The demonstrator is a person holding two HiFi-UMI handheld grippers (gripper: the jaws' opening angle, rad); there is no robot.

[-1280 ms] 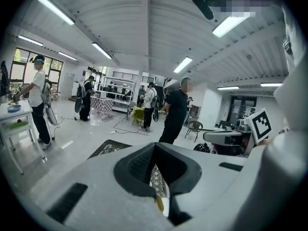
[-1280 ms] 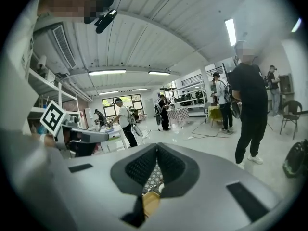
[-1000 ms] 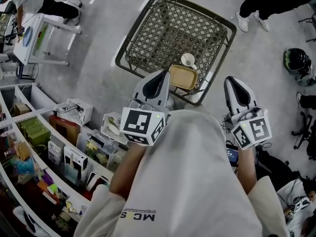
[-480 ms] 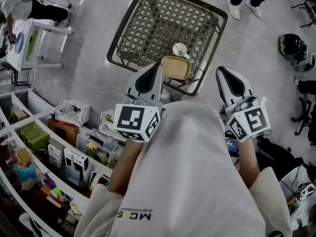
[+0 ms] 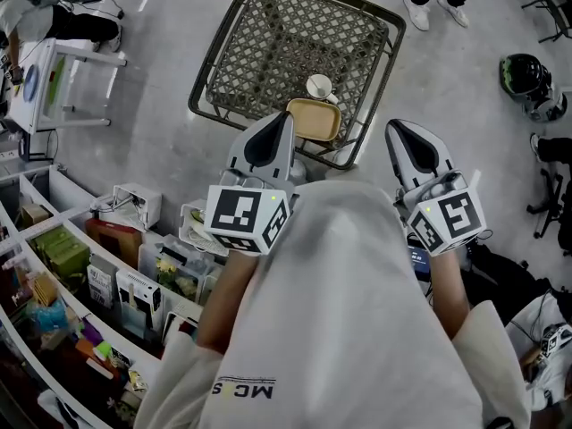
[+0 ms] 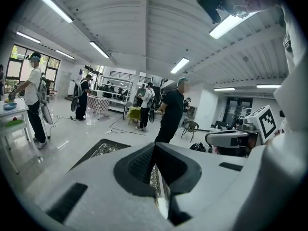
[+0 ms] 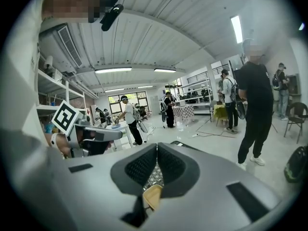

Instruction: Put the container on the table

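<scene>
At 12 o'clock we see the table (image 5: 259,52); the container (image 5: 313,120) sits on it, the cup (image 5: 319,87) just behind.

You're standing over a grey concrete floor (image 5: 161,88). Shelves (image 5: 54,266) packed with boxes run along your left, and a small white table (image 5: 54,70) sits beyond them. Ahead, long strip lights (image 6: 98,49) cross a white ribbed ceiling (image 6: 144,23), and daylight comes through tall windows (image 6: 19,64) on the far side. A table under a checked cloth (image 6: 98,102) stands out on the glossy floor, and there's a chair (image 6: 191,127) by the white wall (image 6: 207,109).
</scene>
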